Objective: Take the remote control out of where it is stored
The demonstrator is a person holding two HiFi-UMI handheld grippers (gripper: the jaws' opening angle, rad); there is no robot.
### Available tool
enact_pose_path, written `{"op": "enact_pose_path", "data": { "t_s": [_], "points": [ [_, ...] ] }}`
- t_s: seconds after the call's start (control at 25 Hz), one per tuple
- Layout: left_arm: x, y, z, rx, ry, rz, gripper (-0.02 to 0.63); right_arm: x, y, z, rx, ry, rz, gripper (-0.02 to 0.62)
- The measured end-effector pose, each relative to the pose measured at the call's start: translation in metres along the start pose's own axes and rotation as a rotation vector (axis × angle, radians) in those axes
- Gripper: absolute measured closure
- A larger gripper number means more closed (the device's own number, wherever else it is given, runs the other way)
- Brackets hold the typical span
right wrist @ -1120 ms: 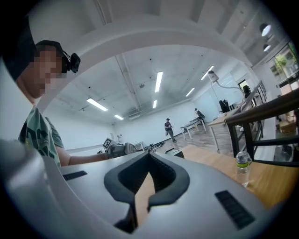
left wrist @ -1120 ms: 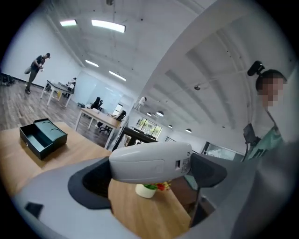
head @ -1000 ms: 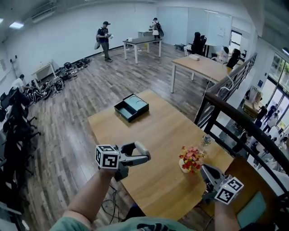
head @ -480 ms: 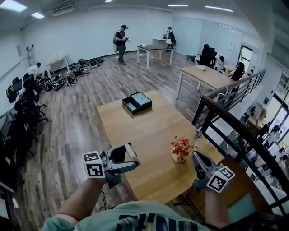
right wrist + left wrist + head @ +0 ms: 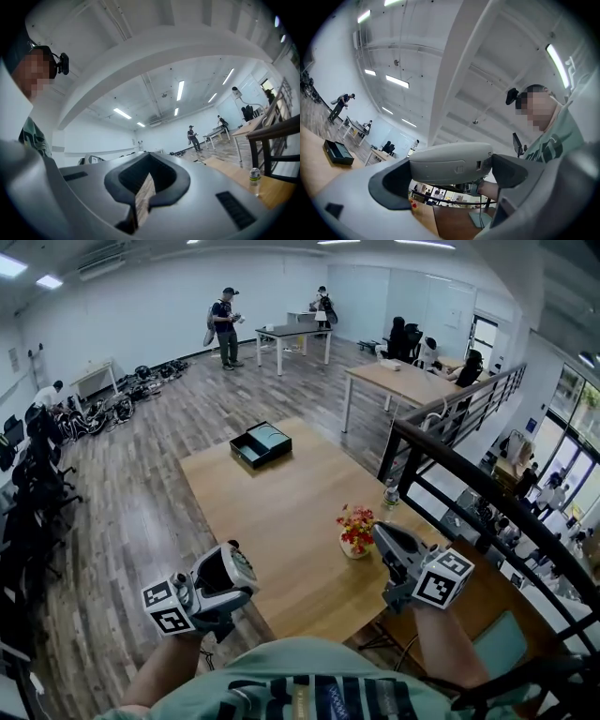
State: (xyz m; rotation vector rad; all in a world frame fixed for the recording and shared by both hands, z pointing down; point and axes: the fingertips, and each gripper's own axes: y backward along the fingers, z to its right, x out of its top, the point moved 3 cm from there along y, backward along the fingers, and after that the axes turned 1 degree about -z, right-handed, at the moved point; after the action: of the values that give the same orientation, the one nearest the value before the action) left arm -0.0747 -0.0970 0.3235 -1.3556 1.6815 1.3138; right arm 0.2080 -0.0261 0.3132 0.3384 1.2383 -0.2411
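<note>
Your left gripper [image 5: 225, 579] was clamped on the one remote control [image 5: 450, 164], held off the near left corner of the worktop [image 5: 281, 521]. Removal appeared done, with at most setting it down left to do. One open box [image 5: 261, 444], probably its store, sat near the far edge, well apart. One flower pot [image 5: 356, 531] and one bottle [image 5: 391, 493] stood by the right edge. Your right gripper [image 5: 382, 534], jaws together on nothing, hovered at the near right corner.

Table [image 5: 281, 512]: pale wood, matt, smooth. Floor [image 5: 141, 484]: grey-brown wood planks, low sheen. Box [image 5: 261, 444] at table's 12 o'clock: matt black. Railing [image 5: 469, 474] at 3 o'clock: dark metal. Remote control [image 5: 452, 163]: smooth light-grey plastic. Left gripper [image 5: 228, 570], right gripper [image 5: 386, 542]: matt grey plastic.
</note>
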Motion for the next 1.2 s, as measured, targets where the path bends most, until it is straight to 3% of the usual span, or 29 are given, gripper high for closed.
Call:
{"op": "enact_pose_path", "data": {
  "t_s": [0.4, 1.2],
  "points": [
    [-0.004, -0.019, 0.009, -0.047, 0.009, -0.012, 0.064, 0.002, 0.009, 0.006, -0.008, 0.013, -0.032, 0.594],
    [-0.032, -0.050, 0.020, -0.090, 0.043, -0.140, 0.063, -0.024, 0.081, 0.011, -0.108, -0.064, 0.047, 0.595]
  ]
}}
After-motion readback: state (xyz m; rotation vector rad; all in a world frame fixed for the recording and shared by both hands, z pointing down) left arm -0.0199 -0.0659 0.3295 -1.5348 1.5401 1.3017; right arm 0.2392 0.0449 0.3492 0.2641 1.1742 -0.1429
